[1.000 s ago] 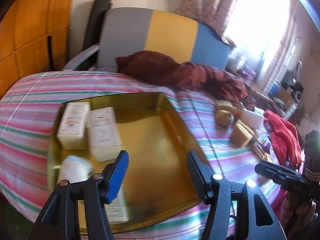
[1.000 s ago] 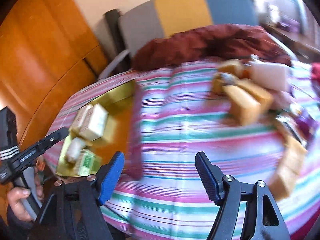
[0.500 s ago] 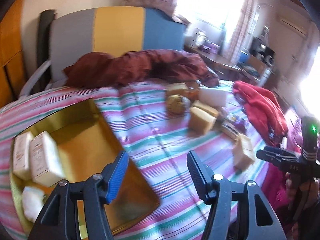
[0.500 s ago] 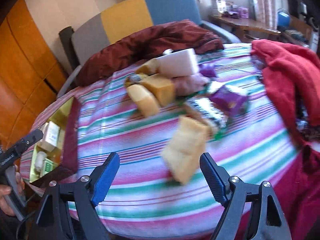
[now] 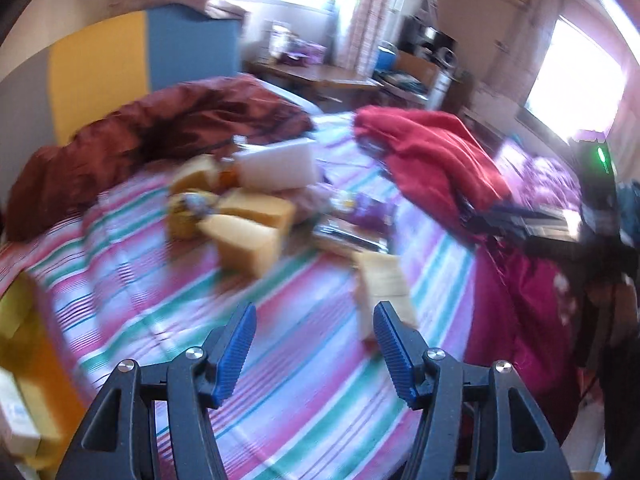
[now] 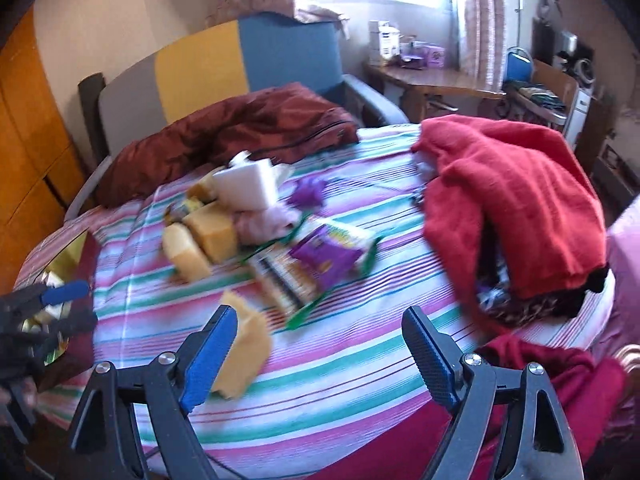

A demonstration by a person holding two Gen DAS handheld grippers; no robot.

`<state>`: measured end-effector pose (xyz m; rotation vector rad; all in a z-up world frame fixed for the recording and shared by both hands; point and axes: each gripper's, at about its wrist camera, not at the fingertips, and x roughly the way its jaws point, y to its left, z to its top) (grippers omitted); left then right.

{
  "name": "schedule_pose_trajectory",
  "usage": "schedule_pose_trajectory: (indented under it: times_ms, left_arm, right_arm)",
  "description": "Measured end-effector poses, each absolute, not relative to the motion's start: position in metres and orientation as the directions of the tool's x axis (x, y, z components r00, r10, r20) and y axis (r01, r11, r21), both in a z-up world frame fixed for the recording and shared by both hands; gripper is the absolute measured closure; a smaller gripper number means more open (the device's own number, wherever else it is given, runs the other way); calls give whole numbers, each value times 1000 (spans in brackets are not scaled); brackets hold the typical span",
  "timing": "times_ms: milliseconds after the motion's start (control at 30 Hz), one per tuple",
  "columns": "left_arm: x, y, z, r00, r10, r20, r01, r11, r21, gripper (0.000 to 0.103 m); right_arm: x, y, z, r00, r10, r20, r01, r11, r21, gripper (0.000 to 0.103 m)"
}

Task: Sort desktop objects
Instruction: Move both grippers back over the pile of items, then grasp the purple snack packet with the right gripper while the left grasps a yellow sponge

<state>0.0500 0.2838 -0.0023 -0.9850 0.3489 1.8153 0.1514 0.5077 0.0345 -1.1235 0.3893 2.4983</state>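
1. The left gripper [image 5: 312, 330] has black plastic arms and ribbed blue pads; its jaws stand about half open with nothing between them, only the striped cloth [image 5: 280, 360] below.
2. Just past the right-hand jaw of the left gripper lies a pale yellow block [image 5: 382, 280], flat-sided and smooth, touching no pad.
3. Further ahead of those jaws sits a heap: two yellow wedge-shaped blocks [image 5: 248, 240], a white rectangular block [image 5: 280, 164] behind them, and a small purple packet [image 5: 368, 210] to the right of them. Motion blur softens all of it.
4. At the far left edge of the left view, well left of the jaws, shows the wall of a shiny gold tin [image 5: 24, 344].
5. The right gripper [image 6: 320, 354] has just been opening its jaws; they stand wide, with nothing pressed between the pads.
6. A yellow block [image 6: 244, 356], soft-edged in the blur, lies just beside the left-hand jaw of the right gripper, partly behind it.
7. Ahead of the open right jaws lies a glossy purple packet [image 6: 324, 258] on flat printed wrappers, with the white block [image 6: 248, 184] beyond.
8. To the right of both pairs of jaws lies a rumpled red fleece [image 6: 520, 192]; a dark maroon padded cover [image 6: 240, 136] is bunched at the far side.
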Motion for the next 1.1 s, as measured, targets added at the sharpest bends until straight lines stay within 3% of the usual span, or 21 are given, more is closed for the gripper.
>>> schedule_pose_trajectory:
  times_ms: [167, 767, 1100]
  left_arm:
    - [61, 320, -18, -86, 623, -777, -884, -407, -229, 42]
    - [70, 375, -59, -46, 561, -827, -901, -381, -208, 44]
    - [63, 384, -75, -20, 549, -836, -889, -392, -237, 46]
  right_arm:
    - [139, 534, 32, -594, 256, -763, -461, -885, 62, 37]
    - [47, 548, -31, -577, 120, -808, -239, -971, 27, 39]
    - [31, 548, -55, -521, 146, -841, -188, -981, -54, 48]
